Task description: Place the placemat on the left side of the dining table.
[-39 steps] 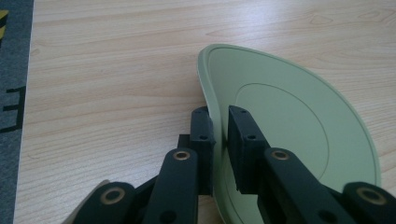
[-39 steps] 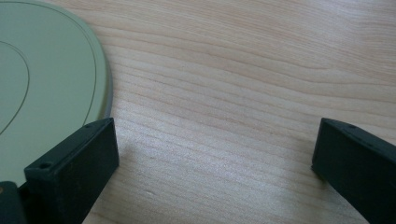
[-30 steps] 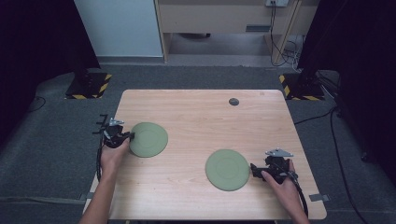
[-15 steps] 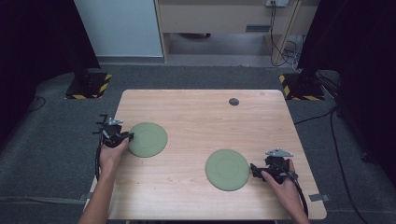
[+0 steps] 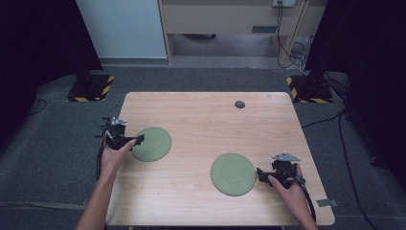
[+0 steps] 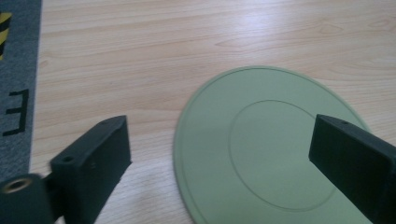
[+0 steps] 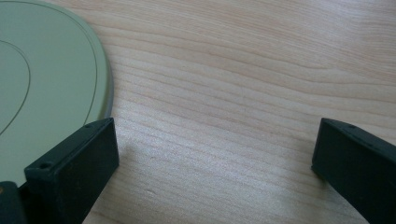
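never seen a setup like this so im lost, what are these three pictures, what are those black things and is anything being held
There is no robot here: a person sits at a wooden table and holds a hand tool with two black jaws in each hand. The high view looks down from above the person. There the left gripper is at the left and the right gripper at the right.

The other two pictures come from small cameras riding on the tools, looking along their jaws. The left gripper has just been opening its jaws; they now stand wide apart over the edge of the left green disc, which lies flat on the table, not gripped. The right gripper is also open, above bare wood, with the right green disc beside one jaw.

A small dark round thing lies near the far edge. Nothing is held.
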Tool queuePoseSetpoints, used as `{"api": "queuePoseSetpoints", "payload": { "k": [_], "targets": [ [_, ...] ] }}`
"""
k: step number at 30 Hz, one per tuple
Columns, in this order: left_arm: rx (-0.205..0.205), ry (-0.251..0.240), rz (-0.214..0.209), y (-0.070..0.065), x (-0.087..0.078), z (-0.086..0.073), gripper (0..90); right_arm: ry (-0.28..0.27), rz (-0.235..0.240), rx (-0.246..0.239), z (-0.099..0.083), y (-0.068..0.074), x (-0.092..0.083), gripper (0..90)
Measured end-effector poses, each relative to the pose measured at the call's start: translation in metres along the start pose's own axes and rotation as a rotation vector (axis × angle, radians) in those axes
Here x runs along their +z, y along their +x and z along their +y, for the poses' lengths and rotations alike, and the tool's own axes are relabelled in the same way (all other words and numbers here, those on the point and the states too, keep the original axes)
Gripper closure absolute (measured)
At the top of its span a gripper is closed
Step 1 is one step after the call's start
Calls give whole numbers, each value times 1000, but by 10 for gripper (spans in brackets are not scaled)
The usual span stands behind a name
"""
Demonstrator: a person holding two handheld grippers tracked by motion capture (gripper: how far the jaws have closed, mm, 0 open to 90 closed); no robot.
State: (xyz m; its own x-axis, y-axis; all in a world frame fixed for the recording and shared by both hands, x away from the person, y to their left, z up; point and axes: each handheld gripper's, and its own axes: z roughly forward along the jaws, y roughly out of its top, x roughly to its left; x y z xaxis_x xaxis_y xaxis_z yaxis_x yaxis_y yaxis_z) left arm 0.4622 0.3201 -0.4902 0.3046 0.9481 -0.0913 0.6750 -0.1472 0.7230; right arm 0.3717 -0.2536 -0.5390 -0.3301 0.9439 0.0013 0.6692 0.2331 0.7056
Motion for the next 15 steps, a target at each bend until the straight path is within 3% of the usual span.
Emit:
{"api": "queuePoseSetpoints", "payload": {
  "k": [3,5,7,11,15],
  "targets": [
    [27,15,-24,-8,-1,2,33,0,0,0,0,0,0,8],
    [75,24,-41,-19,-2,3,33,0,0,-2,0,0,0,8],
    [95,27,-55,-26,-4,3,33,0,2,-5,0,0,0,7],
    [117,21,-97,-41,-8,1,33,0,3,-4,0,0,0,8],
    [140,14,-106,-55,-9,-3,38,0,4,-5,0,0,0,8]
  ]
}}
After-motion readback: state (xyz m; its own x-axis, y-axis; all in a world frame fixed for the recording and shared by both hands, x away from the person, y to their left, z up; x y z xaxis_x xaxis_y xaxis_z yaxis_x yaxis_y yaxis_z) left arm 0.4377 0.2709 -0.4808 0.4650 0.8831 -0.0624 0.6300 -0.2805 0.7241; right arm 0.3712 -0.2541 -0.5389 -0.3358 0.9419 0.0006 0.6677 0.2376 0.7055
